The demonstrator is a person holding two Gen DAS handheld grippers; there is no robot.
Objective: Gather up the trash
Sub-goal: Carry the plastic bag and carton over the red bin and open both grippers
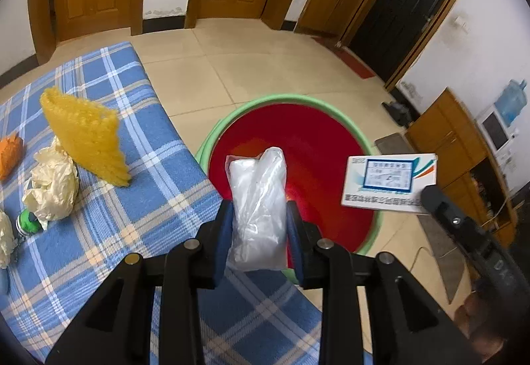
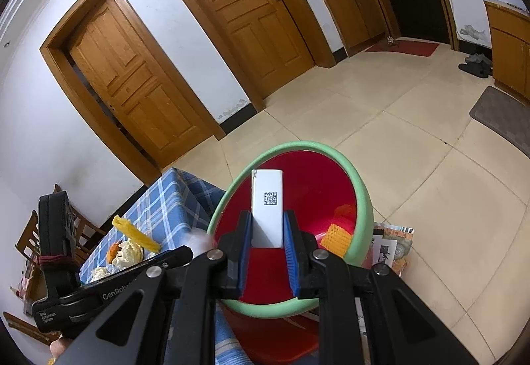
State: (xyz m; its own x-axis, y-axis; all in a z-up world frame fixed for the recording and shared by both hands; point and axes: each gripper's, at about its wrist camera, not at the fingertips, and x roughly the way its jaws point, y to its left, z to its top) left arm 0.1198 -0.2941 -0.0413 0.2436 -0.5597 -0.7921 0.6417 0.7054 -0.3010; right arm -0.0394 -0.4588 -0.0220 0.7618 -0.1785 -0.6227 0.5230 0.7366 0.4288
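Tiled floor, red bin [image 1: 298, 139] beside checked tabletop [image 1: 99, 232]. Left gripper [image 1: 260, 226] jaws clamped on plastic bag [image 1: 258, 209], right gripper [image 2: 266, 242] jaws on white box [image 2: 267, 209], both above bin. Drop step; next, part jaws.

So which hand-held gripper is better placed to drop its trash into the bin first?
Probably the right hand-held gripper: its white box hangs well inside the green-rimmed bin. The left hand-held gripper holds its plastic bag nearer the rim by the table.
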